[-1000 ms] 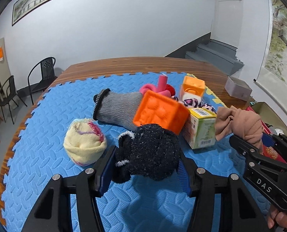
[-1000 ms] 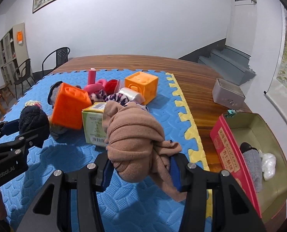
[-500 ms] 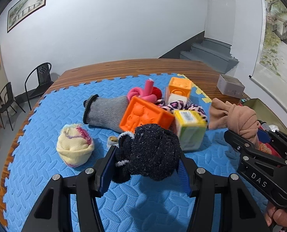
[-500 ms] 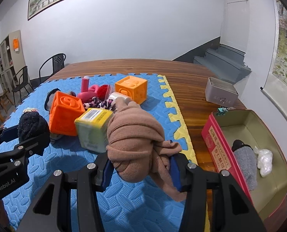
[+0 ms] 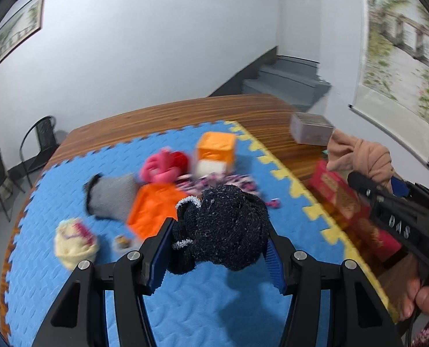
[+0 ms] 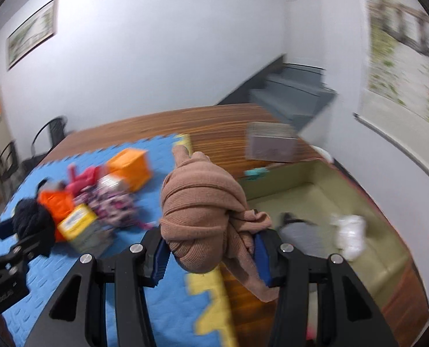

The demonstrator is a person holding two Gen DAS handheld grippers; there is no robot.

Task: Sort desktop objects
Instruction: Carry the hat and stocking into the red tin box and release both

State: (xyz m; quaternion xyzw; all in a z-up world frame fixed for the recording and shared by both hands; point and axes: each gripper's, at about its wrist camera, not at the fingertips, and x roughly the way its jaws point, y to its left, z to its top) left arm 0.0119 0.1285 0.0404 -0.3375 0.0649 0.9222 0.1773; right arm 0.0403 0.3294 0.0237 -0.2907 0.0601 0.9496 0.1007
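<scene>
Over the mat: left gripper [image 5: 218, 248] pinches a black sock ball [image 5: 223, 228] between its blue pads, held clear above the blue foam mat [image 5: 69, 179].
Over the mat's right edge: right gripper [image 6: 211, 248] is clamped on a tan sock ball [image 6: 202, 211]; a loose tail of the fabric hangs past the right finger.
Box: red box [image 6: 344, 196] with olive lining stands on the wooden table [image 6: 220, 136] just off the mat's yellow right edge; a grey sock [image 6: 304, 231] and a white bundle [image 6: 349, 231] lie inside.
Tan ball vs box: near the box's left wall; whether it is over the opening, cannot tell.
Left pile: large orange block [image 5: 150, 208], small orange cube [image 5: 215, 150], grey sock on mat [image 5: 110, 195], pink toy [image 5: 159, 167], leopard-print fabric [image 5: 223, 180] and cream sock ball [image 5: 74, 243] sit toward the mat's middle and left edge.
Hand pose: right hand [image 5: 422, 306] grips the right tool's handle at the lower right corner of the left view; only fingers show.
Unclear: both views are motion-blurred; yellow-green carton [image 6: 81, 228] print unreadable; grey case [image 5: 311, 128] at the table's far right is soft.
</scene>
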